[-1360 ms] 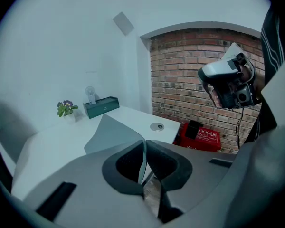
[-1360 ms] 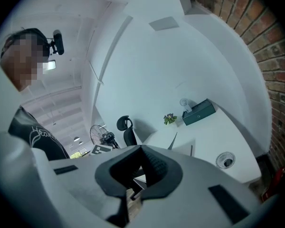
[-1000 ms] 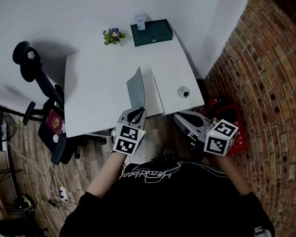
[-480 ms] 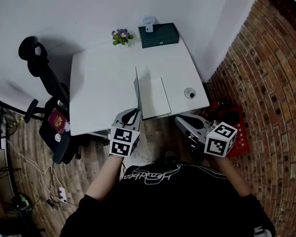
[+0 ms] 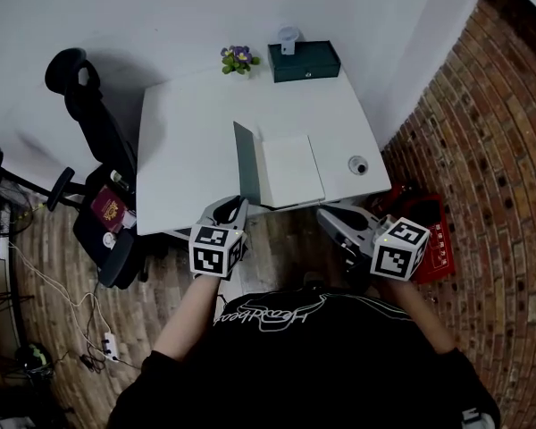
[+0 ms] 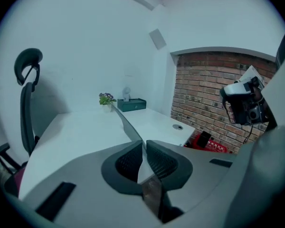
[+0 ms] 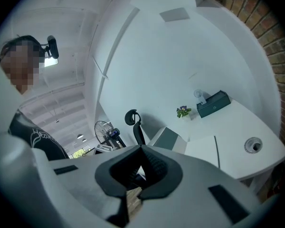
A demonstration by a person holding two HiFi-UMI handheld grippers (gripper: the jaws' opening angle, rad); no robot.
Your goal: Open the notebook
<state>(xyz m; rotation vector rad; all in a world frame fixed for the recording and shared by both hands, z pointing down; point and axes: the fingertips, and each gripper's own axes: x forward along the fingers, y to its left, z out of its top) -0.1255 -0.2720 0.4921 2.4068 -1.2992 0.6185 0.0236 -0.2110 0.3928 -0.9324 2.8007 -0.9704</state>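
Note:
A notebook [image 5: 291,170] lies at the near edge of the white table [image 5: 188,141], its white first page showing. Its grey cover [image 5: 245,164] stands raised along the left side. My left gripper [image 5: 238,206] is just off the table's near edge, shut on the cover's near corner. In the left gripper view the thin cover [image 6: 127,123] runs out from between the pads of the left gripper [image 6: 143,149]. My right gripper [image 5: 327,215] hovers below the table edge, right of the notebook, shut and holding nothing. The right gripper view looks past the right gripper [image 7: 141,152] to the notebook [image 7: 199,148].
At the table's far edge stand a dark green box [image 5: 304,61] and a small flower pot [image 5: 238,58]. A round cable port [image 5: 358,164] sits right of the notebook. A black office chair [image 5: 94,137] is on the left; a red crate [image 5: 434,229] and brick wall are on the right.
My left gripper has slid left along the table's near edge with the cover's corner in it, and the cover leans further left. The right gripper has shifted a little.

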